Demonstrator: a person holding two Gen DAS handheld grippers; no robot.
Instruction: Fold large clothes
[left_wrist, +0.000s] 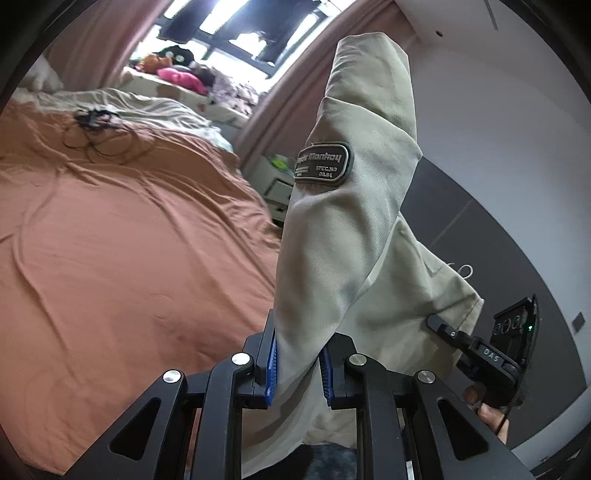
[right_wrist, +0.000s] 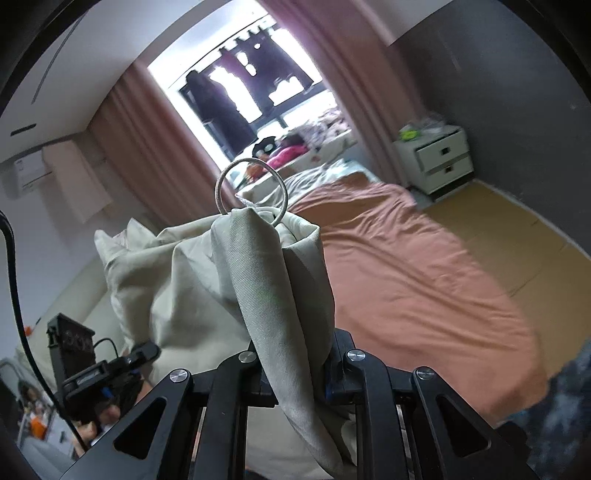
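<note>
I have the pale jacket (left_wrist: 354, 229) up in the air, well clear of the bed (left_wrist: 122, 229) with its rust-coloured sheet. My left gripper (left_wrist: 297, 369) is clamped on a bunched fold of the cloth, the blue pads pressing it from both sides, and above them the fabric rises in a thick roll with a dark badge (left_wrist: 323, 162) sewn on it. My right gripper (right_wrist: 295, 373) is likewise closed on a gathered edge of the same garment, where a thin cord loop (right_wrist: 251, 190) sticks up out of the hem. From the right wrist view I can see the left gripper off to the side with cloth slung between us, so the jacket hangs from two points — neither spread nor flat. As I judge it, the folding itself has hardly begun: no crease is laid, nothing rests on the sheet, and the fabric is still crumpled and doubled on itself. What remains is nearly all of it — spreading the jacket flat on the bed, bringing the sleeves in, then folding the body over.
</note>
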